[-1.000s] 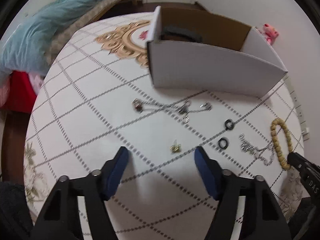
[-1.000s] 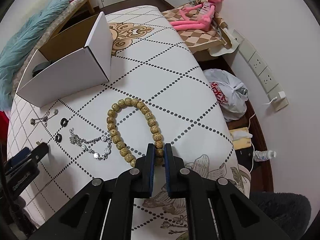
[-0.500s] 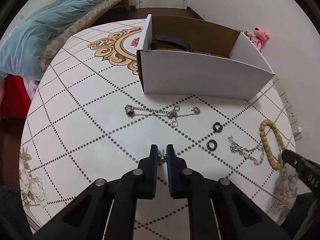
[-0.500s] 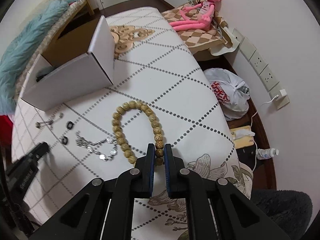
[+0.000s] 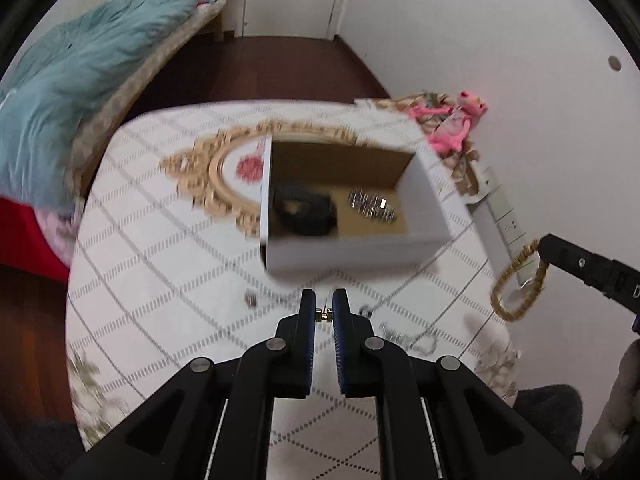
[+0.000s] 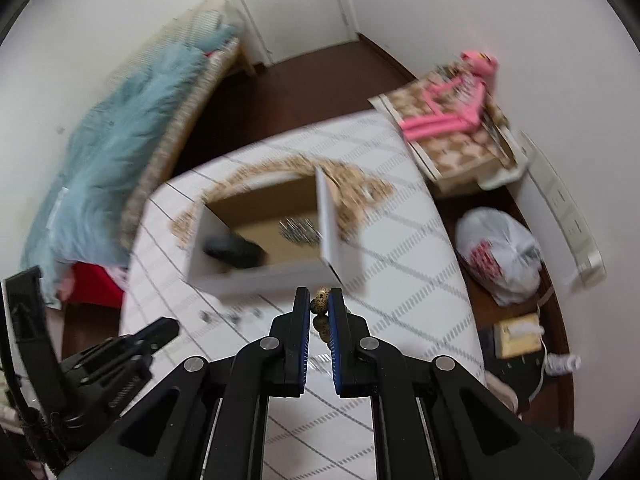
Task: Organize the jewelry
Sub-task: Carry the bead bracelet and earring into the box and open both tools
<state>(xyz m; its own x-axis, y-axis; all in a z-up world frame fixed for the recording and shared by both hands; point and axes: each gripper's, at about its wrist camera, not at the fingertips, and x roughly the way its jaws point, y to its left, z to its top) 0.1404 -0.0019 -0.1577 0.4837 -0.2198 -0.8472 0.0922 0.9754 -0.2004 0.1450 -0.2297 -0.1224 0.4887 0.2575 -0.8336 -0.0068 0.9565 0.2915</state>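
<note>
My left gripper (image 5: 323, 307) is shut on a small gold earring (image 5: 323, 314) and holds it in the air in front of the white cardboard box (image 5: 348, 251). My right gripper (image 6: 319, 305) is shut on the wooden bead bracelet (image 6: 320, 306); in the left wrist view the bracelet (image 5: 516, 283) hangs as a loop from that gripper, off the table at the right. The box (image 6: 256, 276) holds a dark object (image 5: 304, 213) and a silver chain (image 5: 372, 205). More silver chains (image 5: 408, 340) lie on the tablecloth near the box.
The table (image 5: 160, 264) has a white quilted cloth with a gold ornament (image 5: 216, 168). A bed with a blue blanket (image 5: 60, 112) stands at the left. A pink plush toy (image 6: 460, 108) and a white bag (image 6: 500, 256) are at the right, beyond the table edge.
Both grippers have risen off the table and moved toward the box. The bracelet has been lifted and now hangs free. The earring stays clamped in the left gripper.
</note>
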